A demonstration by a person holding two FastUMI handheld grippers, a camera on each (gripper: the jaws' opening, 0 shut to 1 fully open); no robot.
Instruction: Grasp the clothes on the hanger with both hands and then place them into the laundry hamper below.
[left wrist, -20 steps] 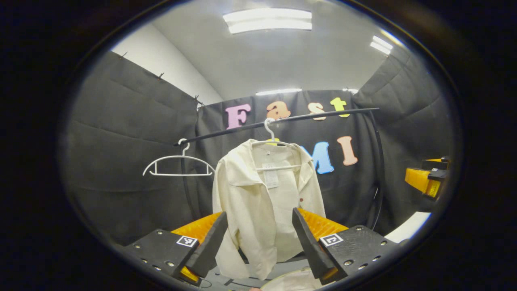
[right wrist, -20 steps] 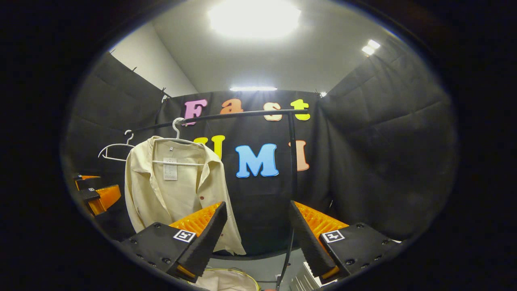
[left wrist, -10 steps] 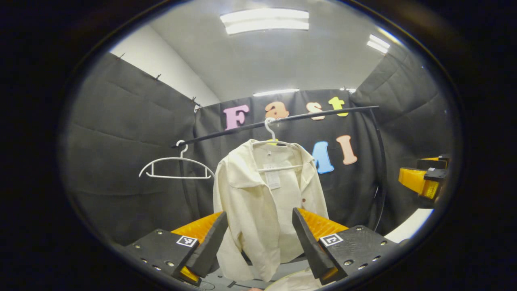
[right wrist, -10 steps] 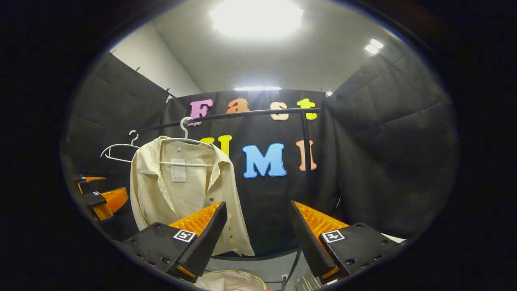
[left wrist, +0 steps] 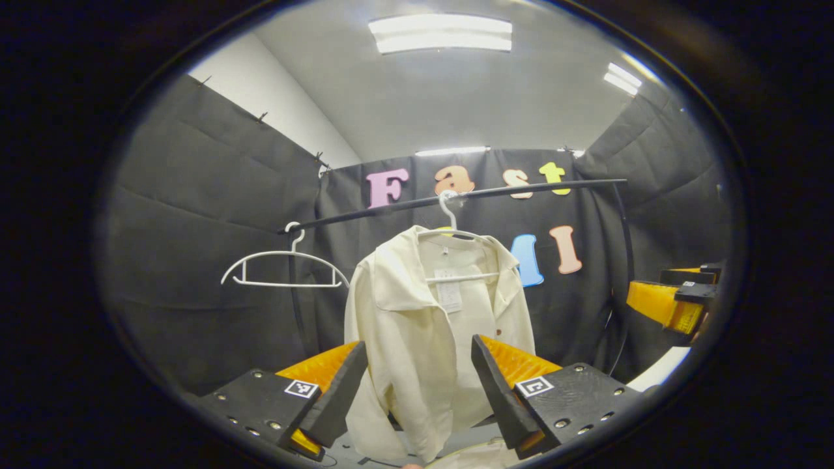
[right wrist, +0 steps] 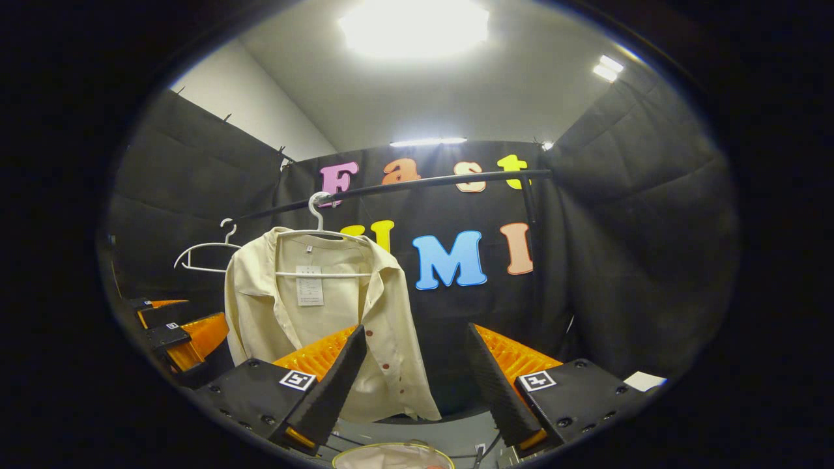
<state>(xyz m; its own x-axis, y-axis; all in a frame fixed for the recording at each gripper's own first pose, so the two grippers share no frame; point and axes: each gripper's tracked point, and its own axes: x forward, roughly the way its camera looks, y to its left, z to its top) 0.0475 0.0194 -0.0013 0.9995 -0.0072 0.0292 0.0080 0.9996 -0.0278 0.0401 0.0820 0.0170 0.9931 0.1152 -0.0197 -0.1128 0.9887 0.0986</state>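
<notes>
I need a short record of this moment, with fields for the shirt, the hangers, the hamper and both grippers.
shirt: cream shirt hanging open on a white hanger on the black rail
empty hanger: white spare hanger on the same rail
hamper: rim below, cloth inside
left hand-held gripper: open, short of the shirt
right hand-held gripper: open, holds nothing

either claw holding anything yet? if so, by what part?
Nothing held. Left claw and right claw are both open, short of the cream shirt, which hangs on its hanger.
</notes>
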